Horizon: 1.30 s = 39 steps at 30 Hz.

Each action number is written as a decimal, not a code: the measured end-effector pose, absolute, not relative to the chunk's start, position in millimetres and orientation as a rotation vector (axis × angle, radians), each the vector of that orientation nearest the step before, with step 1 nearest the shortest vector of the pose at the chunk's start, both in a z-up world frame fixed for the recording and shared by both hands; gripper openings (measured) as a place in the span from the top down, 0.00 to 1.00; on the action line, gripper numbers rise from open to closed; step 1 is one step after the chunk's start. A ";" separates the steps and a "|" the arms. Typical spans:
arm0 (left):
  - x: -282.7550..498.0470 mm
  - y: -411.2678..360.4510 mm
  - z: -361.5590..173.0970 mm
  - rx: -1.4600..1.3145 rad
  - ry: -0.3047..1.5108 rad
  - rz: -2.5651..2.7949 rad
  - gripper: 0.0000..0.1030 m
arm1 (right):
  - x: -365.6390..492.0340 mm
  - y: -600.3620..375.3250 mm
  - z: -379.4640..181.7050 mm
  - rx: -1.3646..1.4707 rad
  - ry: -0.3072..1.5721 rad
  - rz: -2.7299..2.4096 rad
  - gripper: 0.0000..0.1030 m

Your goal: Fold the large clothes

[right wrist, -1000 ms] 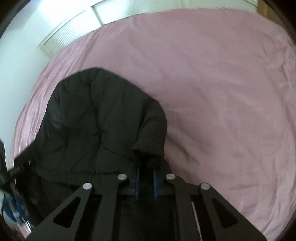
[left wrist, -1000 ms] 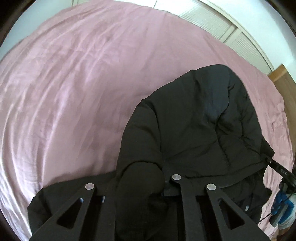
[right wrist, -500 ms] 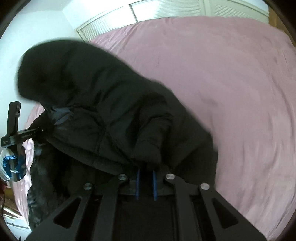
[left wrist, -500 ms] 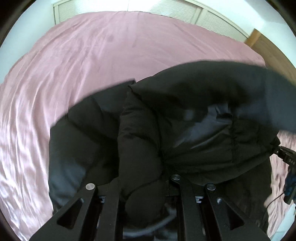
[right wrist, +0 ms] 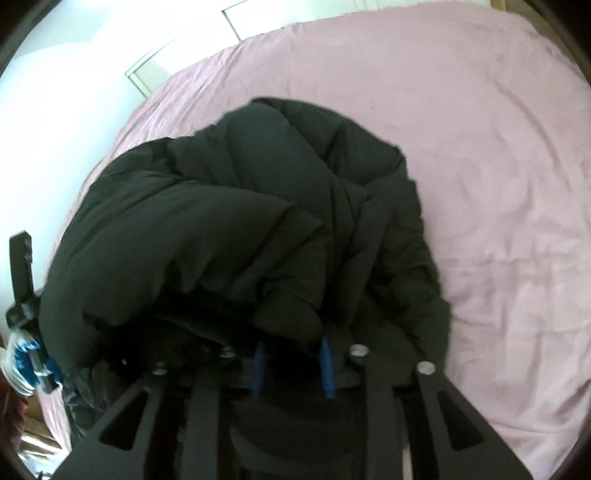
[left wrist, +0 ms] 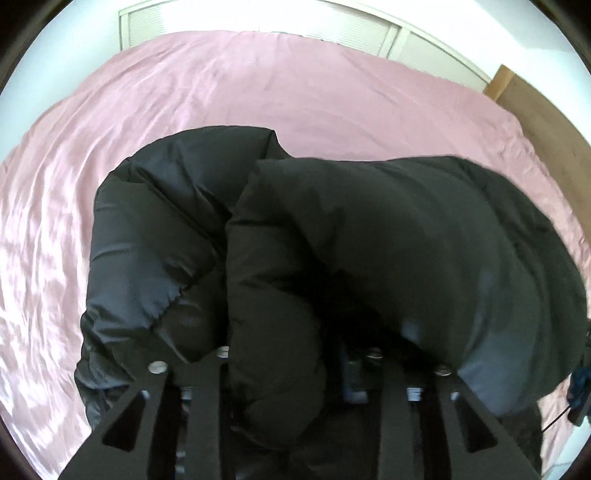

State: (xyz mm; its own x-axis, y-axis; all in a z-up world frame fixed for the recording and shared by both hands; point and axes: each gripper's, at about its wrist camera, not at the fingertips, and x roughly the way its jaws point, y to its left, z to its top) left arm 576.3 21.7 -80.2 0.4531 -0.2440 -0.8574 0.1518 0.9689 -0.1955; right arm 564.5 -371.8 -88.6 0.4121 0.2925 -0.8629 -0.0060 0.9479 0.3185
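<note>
A black puffy jacket (left wrist: 369, 251) lies bunched in a thick heap on a bed with a pink sheet (left wrist: 221, 103). One padded part is turned over on top of the rest, so a rounded roll of fabric sits across the near side of the heap.

The left gripper (left wrist: 295, 373) points steeply down at the near edge of the jacket. Its jaws have just been opening and now stand a little apart, with a fat fold of the jacket bulging up between them. Whether the pads still press on that fold I cannot tell, since the fabric hides the tips.

The right gripper (right wrist: 291, 365) also points down at the near edge of the jacket, toward the other end of the heap. Its jaws have just been opening as well; the blue pads (right wrist: 327, 365) show a narrow gap, and the hem of the jacket hangs just over them. It is not clear that the pads still pinch it.

Beyond the jacket the sheet is creased and bare up to white louvred doors (left wrist: 258, 18). In the right wrist view, the left gripper and a blue-and-white gloved hand (right wrist: 26, 354) appear at the jacket's left side.
</note>
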 end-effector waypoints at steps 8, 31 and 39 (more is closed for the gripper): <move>562.8 18.4 -64.5 -0.093 1.064 -0.236 0.53 | 538.9 -374.3 -52.6 0.244 1.134 0.160 0.65; 636.0 -51.2 -9.1 -0.103 0.937 -0.377 0.45 | 627.6 -302.6 10.6 0.104 1.023 0.240 0.57; 624.7 -38.0 -84.8 -0.091 1.105 -0.339 0.46 | 596.4 -292.9 -60.3 0.073 1.169 0.268 0.57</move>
